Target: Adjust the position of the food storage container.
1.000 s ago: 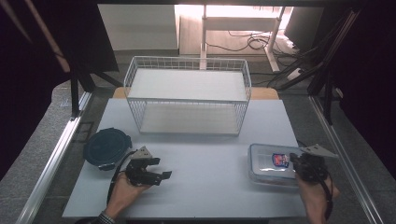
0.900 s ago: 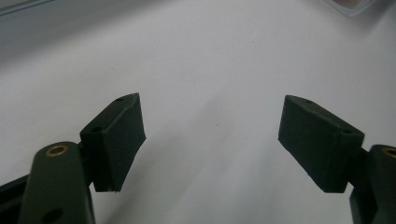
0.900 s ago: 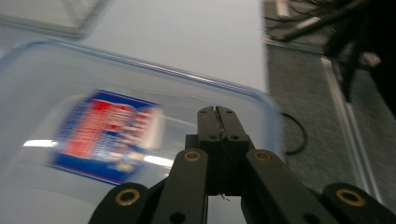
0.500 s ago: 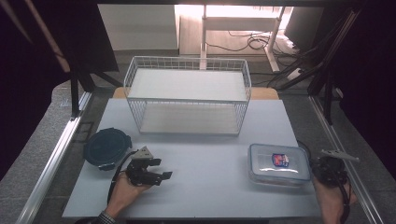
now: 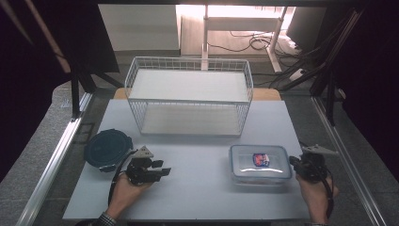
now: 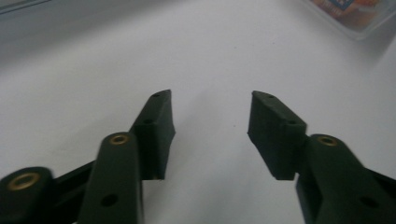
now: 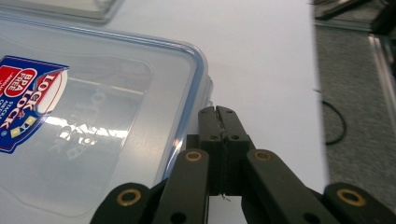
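The clear plastic box with a blue-edged lid (image 5: pixel 260 163) lies flat on the white table (image 5: pixel 197 188), in front of the white wire basket (image 5: pixel 188 96). The right tool (image 7: pixel 218 110) sits just beside the box's edge with its jaws pressed together, holding nothing. The left tool (image 5: pixel 162 169) rests near the round dark blue lid (image 5: pixel 107 148), jaws apart, with bare table between it and the box.

We see a white table (image 5: pixel 197 188) bearing a wire basket (image 5: pixel 188 96); nearer us from it, a clear lidded container (image 5: pixel 260 162) and a dark round lid (image 5: pixel 108 148).
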